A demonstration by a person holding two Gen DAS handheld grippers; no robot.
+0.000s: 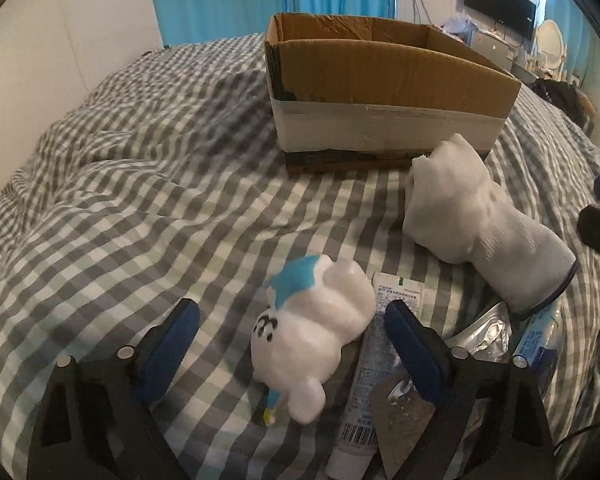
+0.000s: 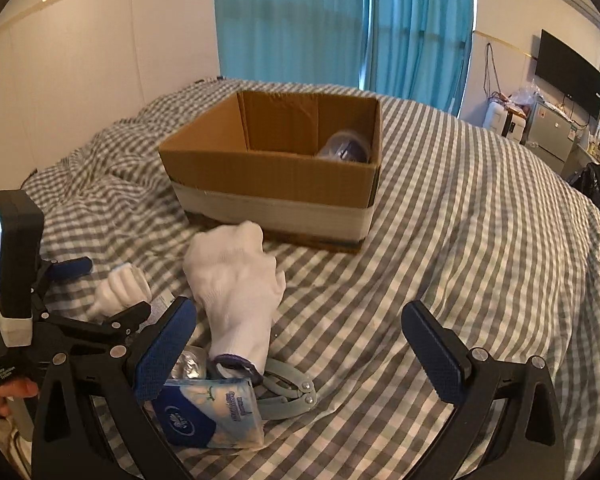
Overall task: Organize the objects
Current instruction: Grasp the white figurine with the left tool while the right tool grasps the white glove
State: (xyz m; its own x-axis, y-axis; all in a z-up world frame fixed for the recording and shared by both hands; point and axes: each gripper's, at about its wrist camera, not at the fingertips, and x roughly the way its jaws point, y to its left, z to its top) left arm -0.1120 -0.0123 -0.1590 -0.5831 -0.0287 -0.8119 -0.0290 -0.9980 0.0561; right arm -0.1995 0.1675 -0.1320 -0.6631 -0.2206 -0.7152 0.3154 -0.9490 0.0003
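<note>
Left wrist view, left to right: checked grey-and-white bedspread point(image 1: 140, 208) covers the bed. Left gripper point(image 1: 292, 324) has its jaws spread wide; no earlier frame to compare. White plush toy point(image 1: 312, 336) with a blue patch lies between the 2 fingers, and neither pad touches it. A white tube point(image 1: 360, 400) lies just beside the toy, running under the right-hand finger. Foil blister pack point(image 1: 480, 336) lies right of that finger. Rolled white sock point(image 1: 472, 216) lies further up and right, close to the cardboard box point(image 1: 384, 92), which stands open on the bed behind everything.

Right wrist view, left to right: left gripper body visible at the left edge, a hand point(image 2: 4, 392) below it. Right gripper point(image 2: 300, 340) has its jaws wide apart, nothing pressed between the pads. Tissue packet point(image 2: 216, 412) sits by its left-hand finger, grey hinged clip point(image 2: 288, 388) touching the packet's right side. Sock stands behind both. A dark round item point(image 2: 346, 146) lies in the box's far right corner.
</note>
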